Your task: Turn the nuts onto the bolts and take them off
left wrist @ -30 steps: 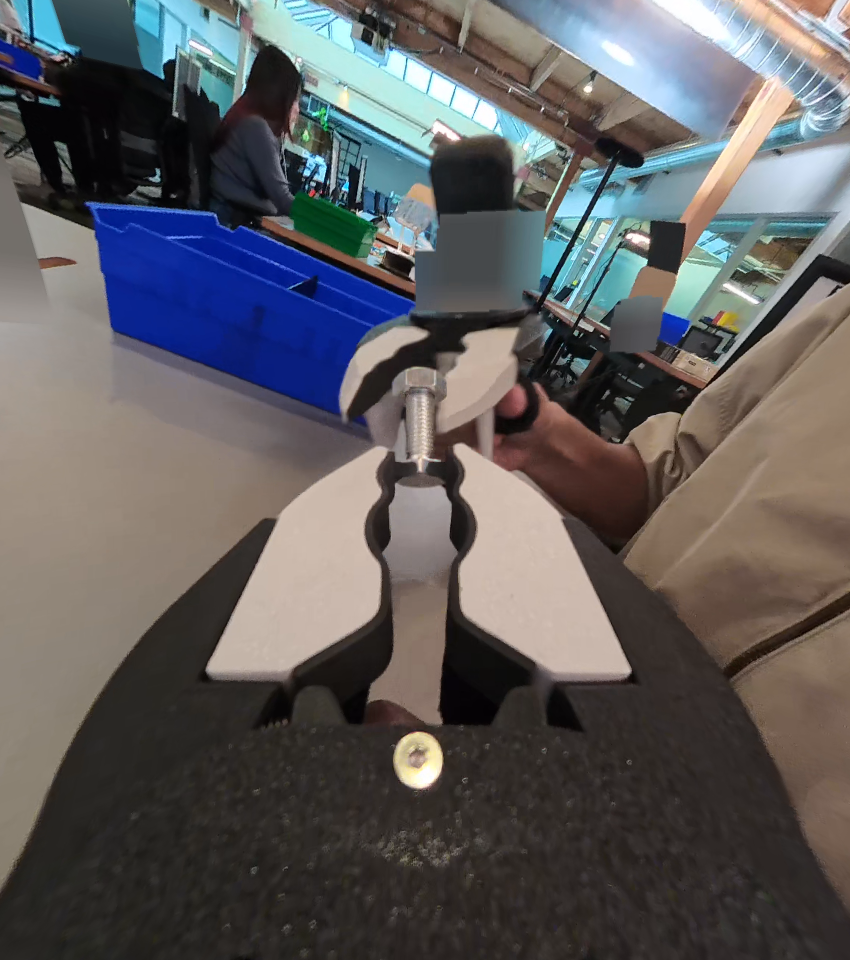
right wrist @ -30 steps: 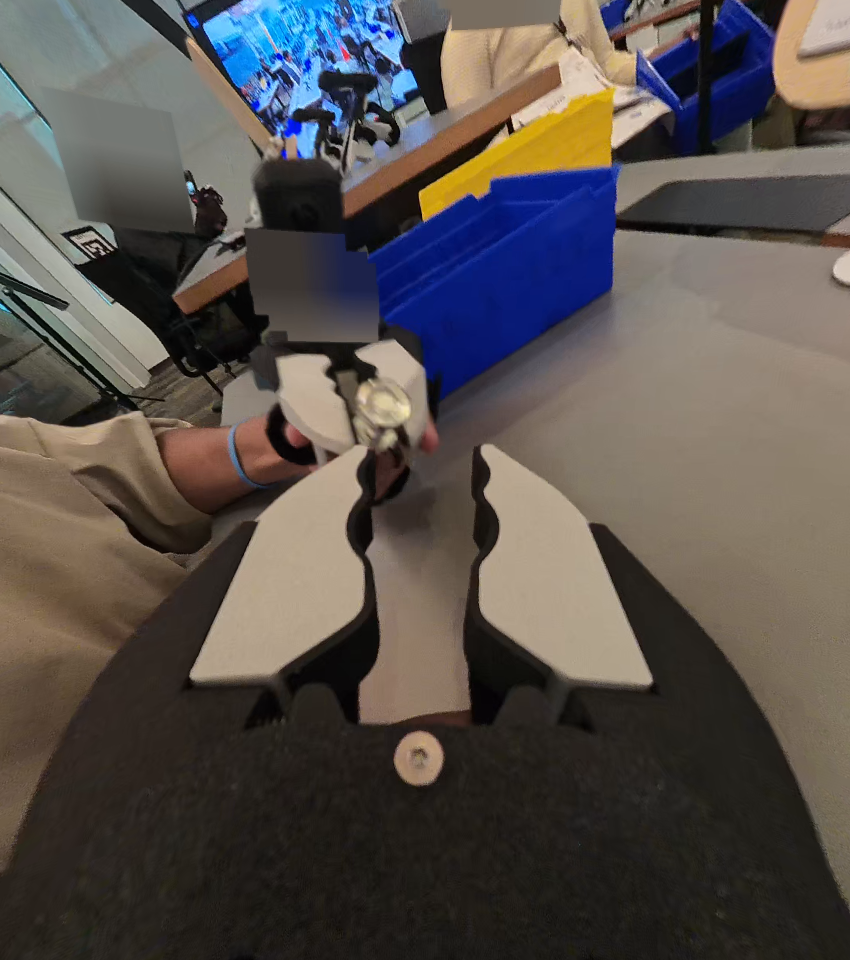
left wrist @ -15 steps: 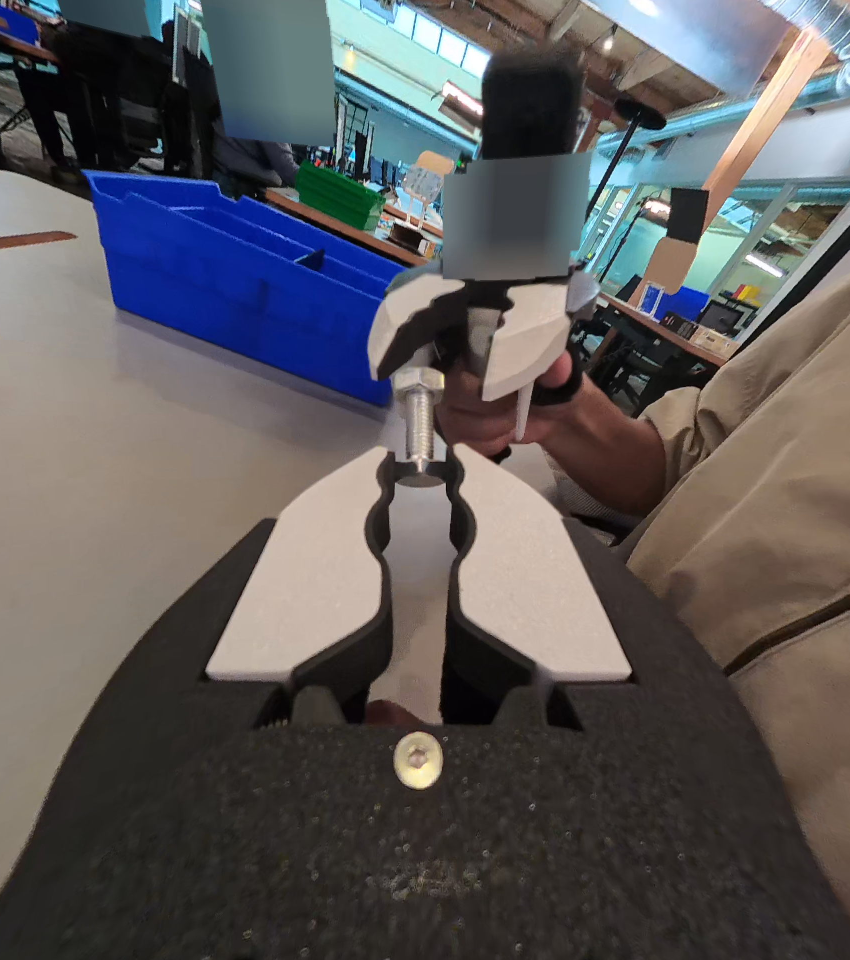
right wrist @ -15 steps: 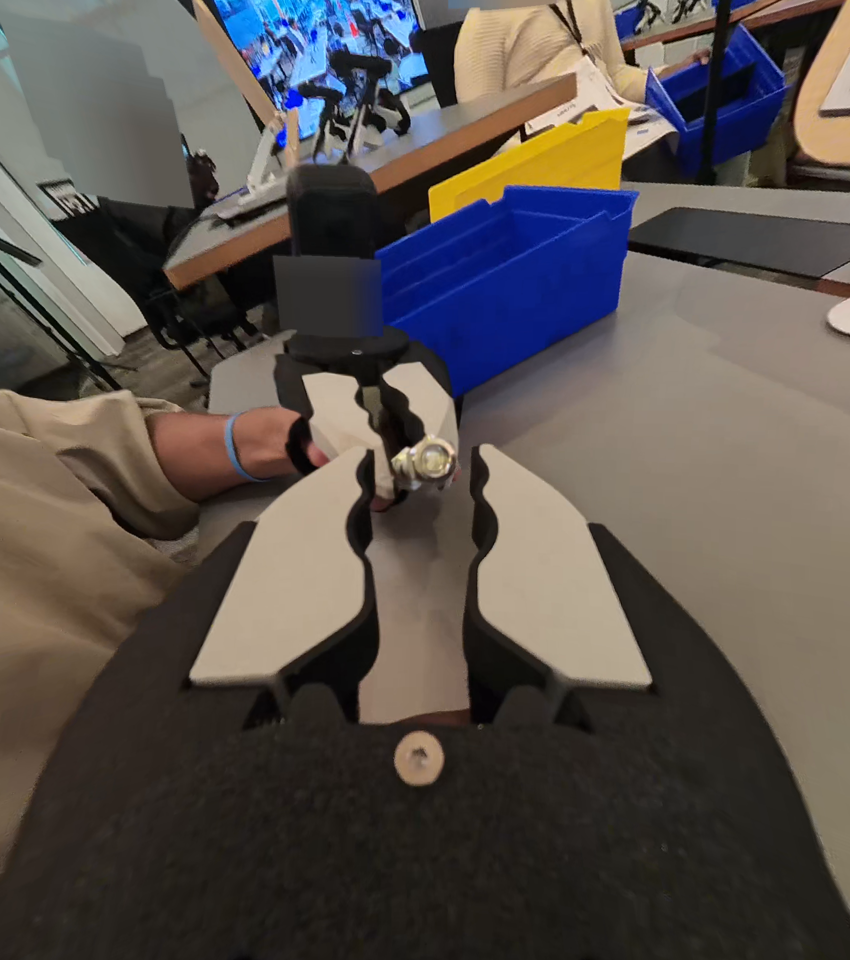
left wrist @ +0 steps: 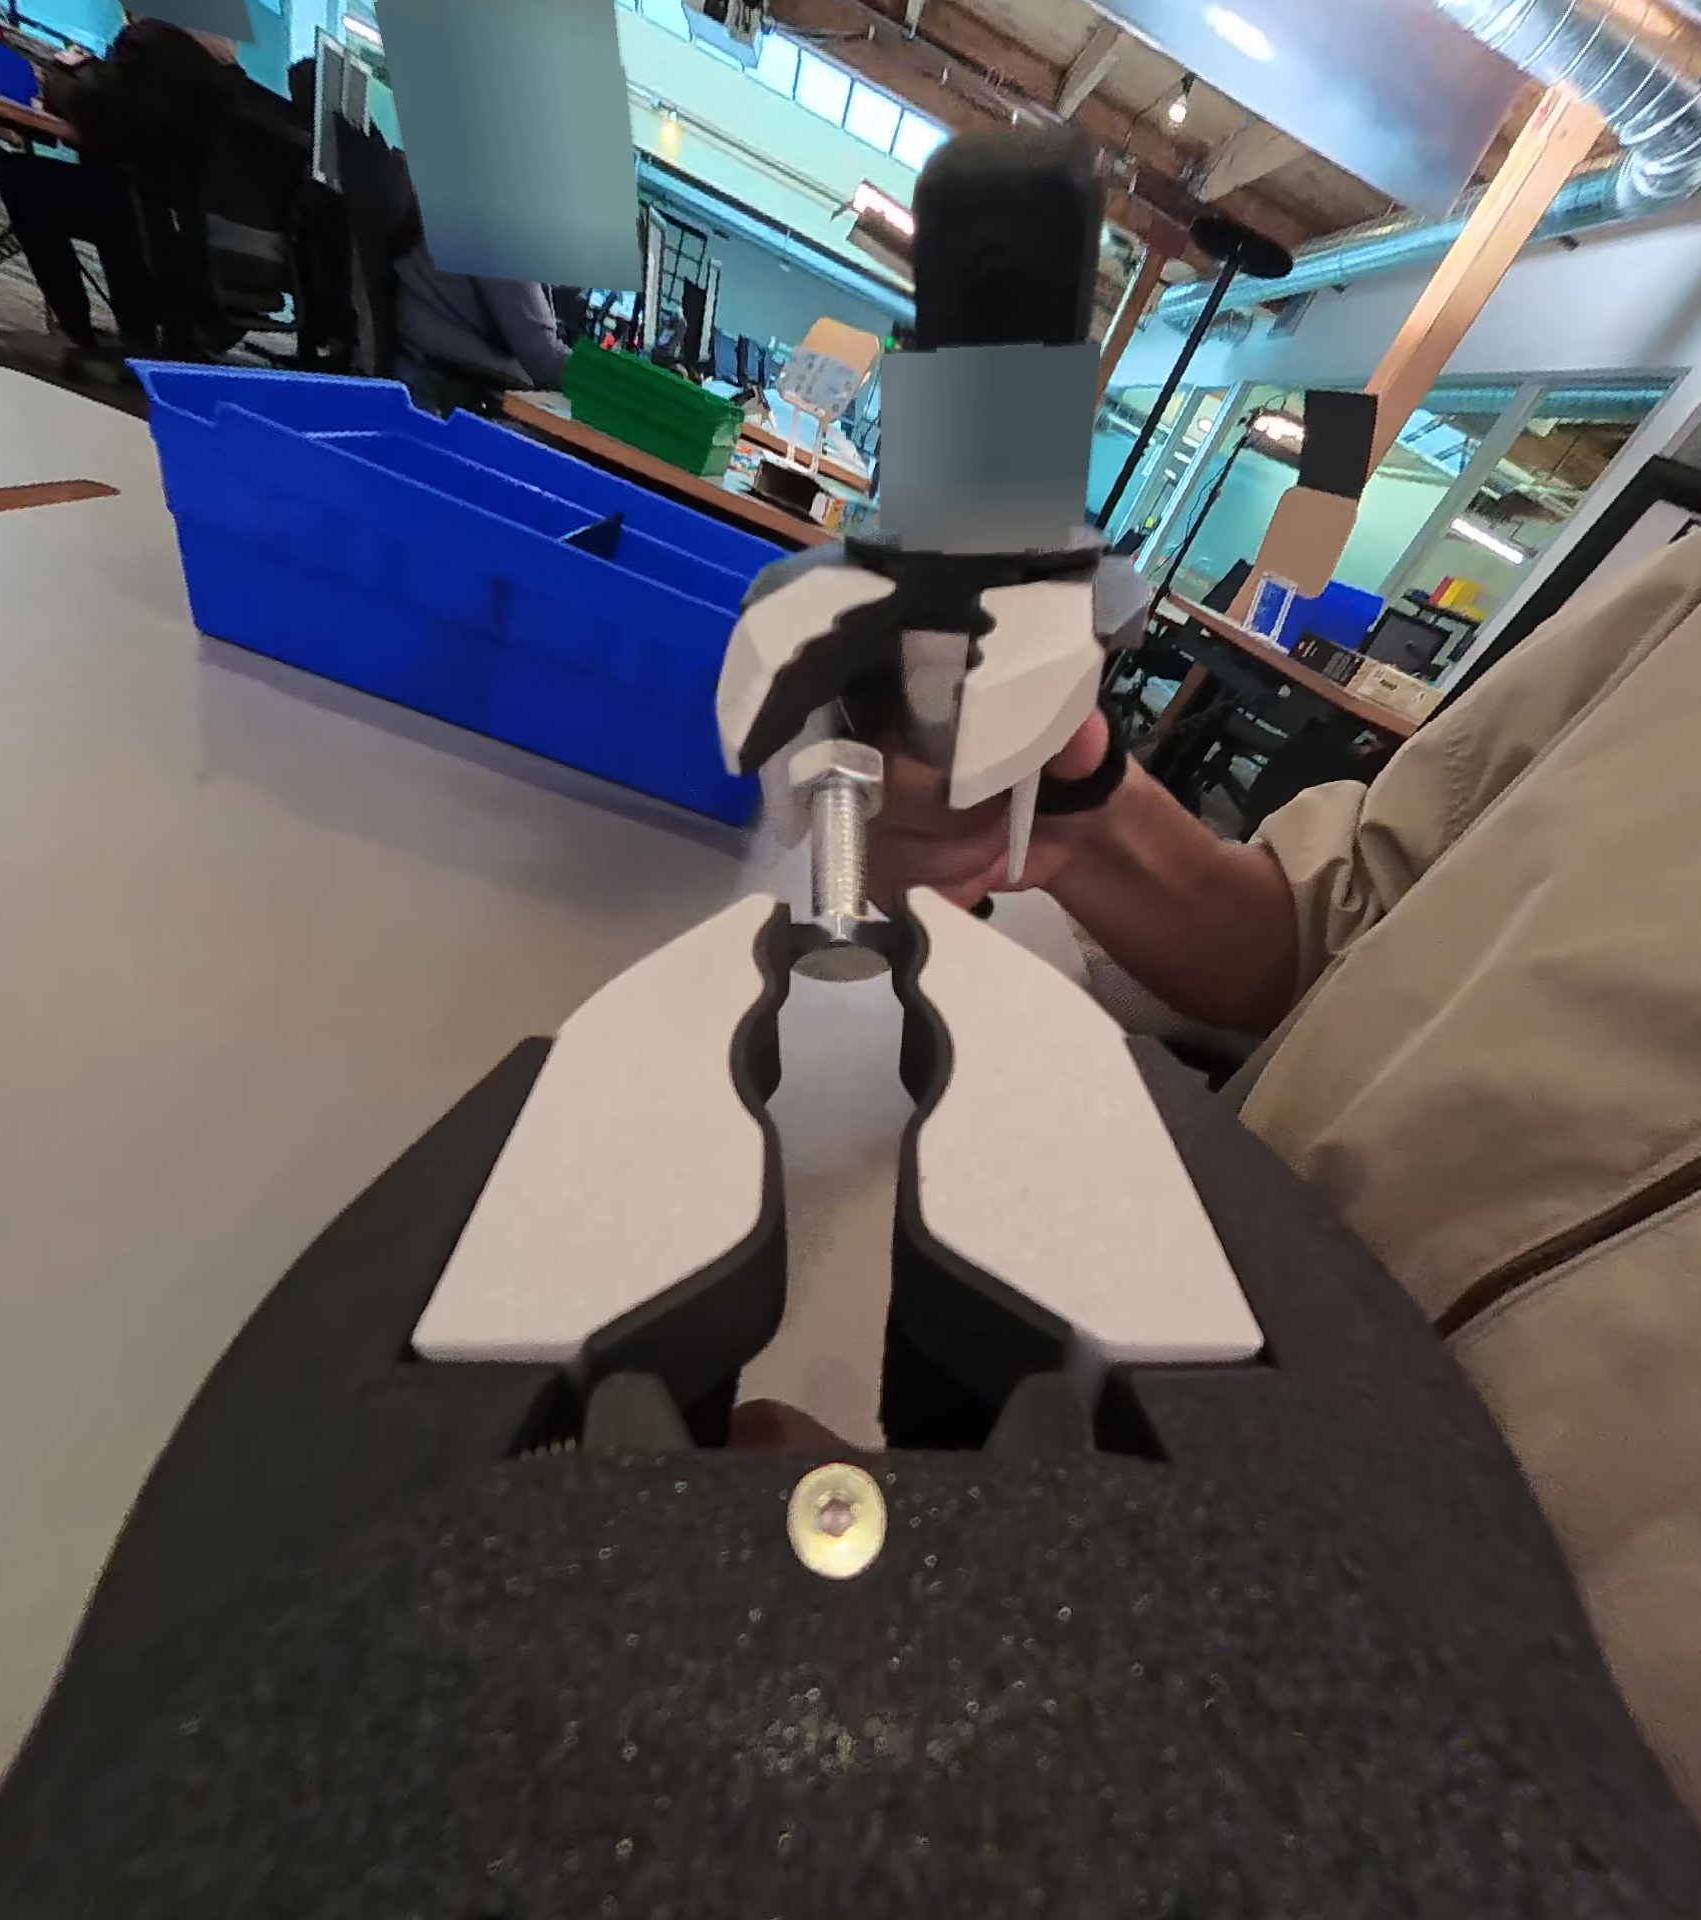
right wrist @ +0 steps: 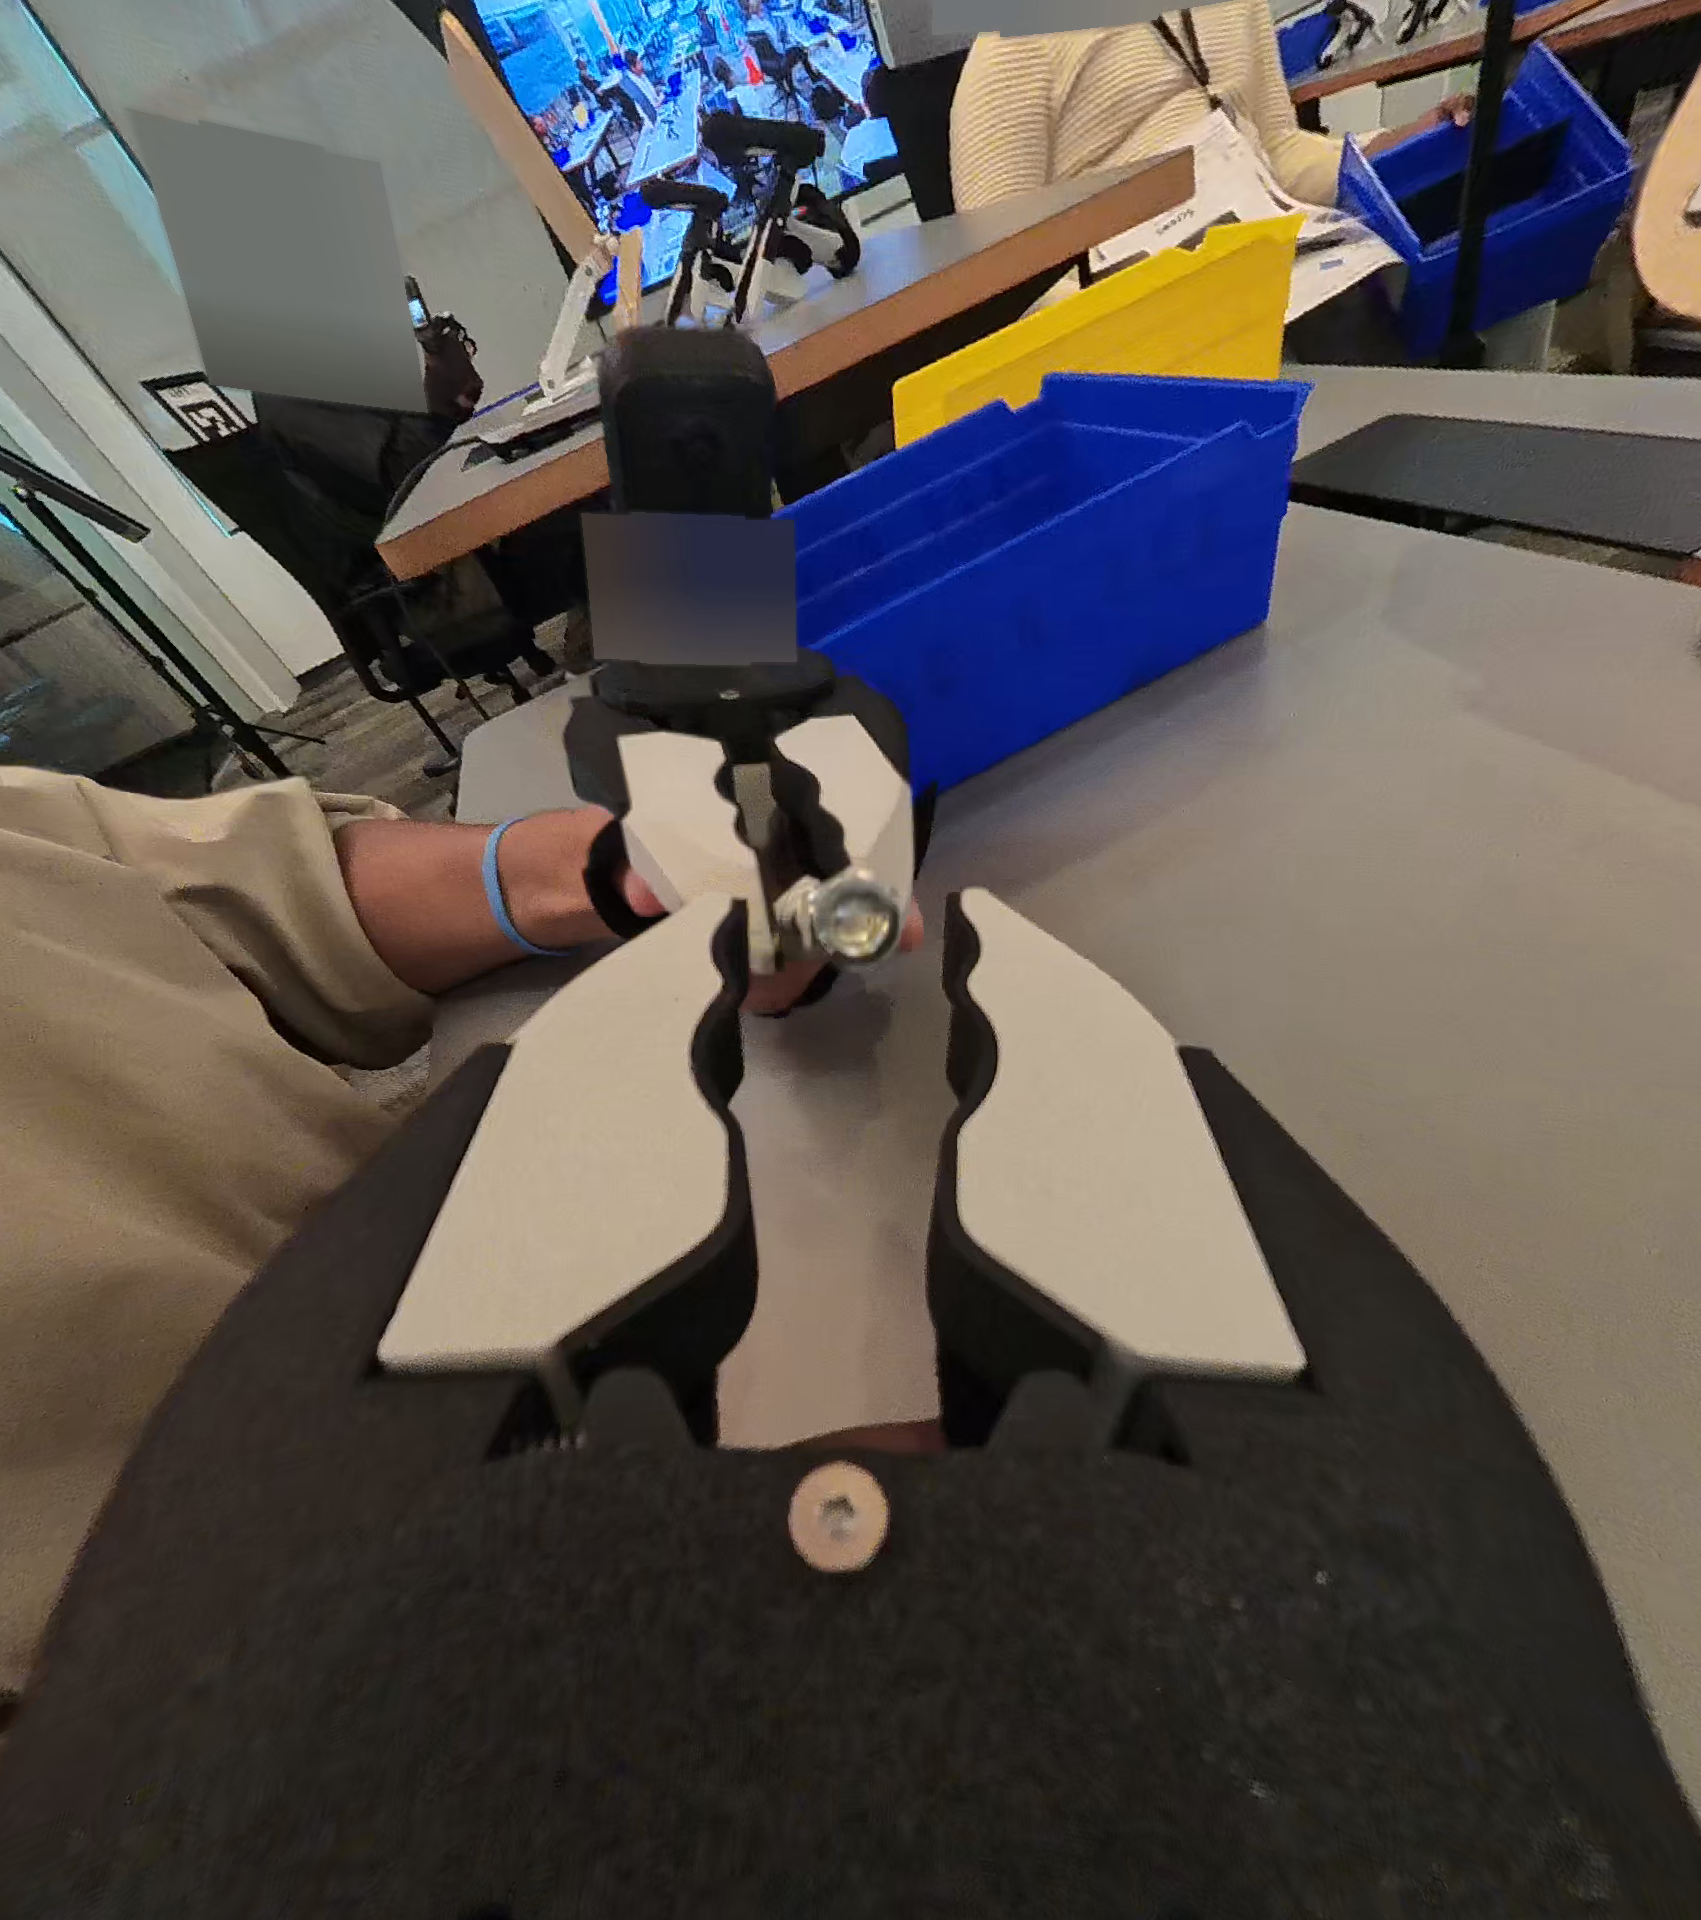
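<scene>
Since the earlier frame the right gripper [right wrist: 841, 920] has come nearer, open around the steel hex nut [left wrist: 833, 771] atop the threaded silver bolt [left wrist: 838, 860], whose head the left gripper [left wrist: 838, 940] clamps; closing and turning follow, I judge.

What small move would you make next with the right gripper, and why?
Probably close the right gripper on the nut. Its jaws stand open with the nut between the tips, at the far end of the bolt, which the left gripper clamps by its other end. Gripping the nut would let it be turned.
</scene>
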